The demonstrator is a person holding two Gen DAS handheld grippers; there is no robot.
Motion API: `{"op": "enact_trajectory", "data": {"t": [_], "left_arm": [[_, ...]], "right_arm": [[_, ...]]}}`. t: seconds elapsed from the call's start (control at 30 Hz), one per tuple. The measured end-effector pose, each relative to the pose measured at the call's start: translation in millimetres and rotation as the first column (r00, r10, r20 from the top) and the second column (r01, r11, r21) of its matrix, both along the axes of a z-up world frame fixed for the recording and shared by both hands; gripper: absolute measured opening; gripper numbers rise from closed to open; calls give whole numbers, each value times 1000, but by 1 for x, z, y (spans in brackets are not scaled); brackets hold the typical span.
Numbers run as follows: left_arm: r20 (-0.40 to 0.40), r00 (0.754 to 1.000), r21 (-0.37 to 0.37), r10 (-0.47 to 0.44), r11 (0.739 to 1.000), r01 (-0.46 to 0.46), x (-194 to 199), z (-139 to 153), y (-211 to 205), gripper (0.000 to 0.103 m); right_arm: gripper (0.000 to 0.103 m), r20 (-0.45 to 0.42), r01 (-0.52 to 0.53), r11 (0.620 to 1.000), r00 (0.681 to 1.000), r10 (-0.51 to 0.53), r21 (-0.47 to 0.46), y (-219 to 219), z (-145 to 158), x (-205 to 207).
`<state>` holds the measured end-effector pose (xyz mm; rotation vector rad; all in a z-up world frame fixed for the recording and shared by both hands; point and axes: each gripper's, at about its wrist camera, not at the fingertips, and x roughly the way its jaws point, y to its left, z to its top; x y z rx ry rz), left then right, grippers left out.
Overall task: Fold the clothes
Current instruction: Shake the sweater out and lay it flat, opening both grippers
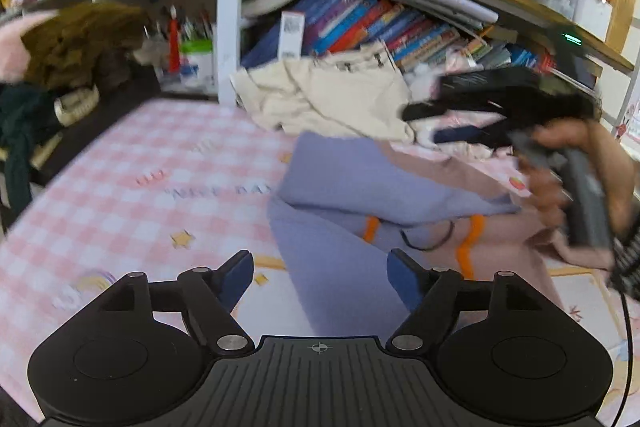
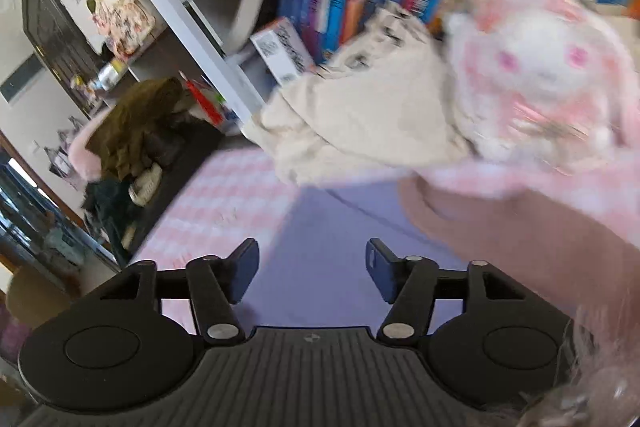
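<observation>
Soft lavender garment — smooth, part-folded

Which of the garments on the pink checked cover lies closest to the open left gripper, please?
The lavender garment with orange straps, lying just ahead of the left gripper. The crumpled cream garment sits farther back against the bookshelf, and the dark clothes pile lies off the left edge.

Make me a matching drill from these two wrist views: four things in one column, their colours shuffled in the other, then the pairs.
Things:
1. garment under the grippers
2. crumpled trousers by the bookshelf
3. plush rabbit
4. checked table cover

Colours:
A. pink and white checks
B. cream
C. lavender with orange trim
D. white and pink fluff

Pairs: 1-C, 2-B, 3-D, 4-A

Both the left gripper and the right gripper are open.
</observation>
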<state>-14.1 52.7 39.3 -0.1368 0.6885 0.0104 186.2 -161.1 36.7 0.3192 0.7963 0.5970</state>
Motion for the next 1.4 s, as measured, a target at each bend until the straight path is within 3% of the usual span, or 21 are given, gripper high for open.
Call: {"op": "enact_trajectory", "data": {"t": [0.1,0.23,0.43,0.53,0.67,0.7,0.73,0.77,0.8,0.83,0.9,0.97,1.1,1.2,1.27,1.3,1.4], "left_arm": [[-15,999,-19,-32,999,31,2,-8,-19,76],[-50,995,14,-84,996,85,8,-21,-51,81],[-116,989,67,-95,992,103,24,-38,-84,81],[-145,983,139,-112,981,132,30,-47,-102,81],[-174,983,312,-51,945,104,34,-60,-113,80],[-168,985,315,-41,945,93,32,-59,-109,76],[-158,987,301,-25,951,72,28,-55,-101,51],[-150,989,280,-5,959,47,23,-50,-91,19],[-143,989,259,35,966,4,18,-43,-79,10],[-131,988,233,86,971,-53,13,-36,-66,10],[-96,972,153,214,968,-198,-5,-23,-27,10],[-105,947,105,305,950,-295,-24,-18,10,10],[-104,928,100,358,932,-349,-51,-12,39,14],[-77,927,107,367,927,-359,-66,-6,48,31],[-58,946,122,320,942,-311,-57,-4,41,63],[-60,954,133,293,950,-283,-51,-5,39,70],[-95,970,120,224,970,-212,-24,-17,40,74]], "right_arm": [[60,-11,26,996,1000,-27,-81,-39,-12,-42],[60,-60,70,981,995,-82,-181,-83,-32,-101],[58,-66,-8,940,998,-16,-342,-99,-50,-168],[54,-74,-56,921,997,30,-386,-94,-58,-179],[43,-58,-92,893,996,74,-440,-89,-60,-183],[40,-54,-98,889,995,82,-448,-89,-60,-183],[39,-50,-103,884,995,90,-455,-89,-61,-183],[39,-50,-109,883,994,97,-457,-90,-61,-181],[37,-49,-114,880,993,103,-460,-90,-61,-181],[37,-48,-119,878,993,109,-463,-91,-61,-180],[37,-48,-124,878,992,115,-463,-91,-62,-179],[37,-47,-127,877,992,119,-462,-91,-62,-178],[37,-40,-128,877,992,123,-464,-91,-63,-180],[37,-29,-124,872,992,125,-474,-89,-64,-182],[35,-21,-118,867,992,123,-484,-87,-64,-184],[35,-17,-115,865,992,122,-488,-86,-64,-185],[33,-15,-92,864,995,98,-495,-83,-63,-188]]}}
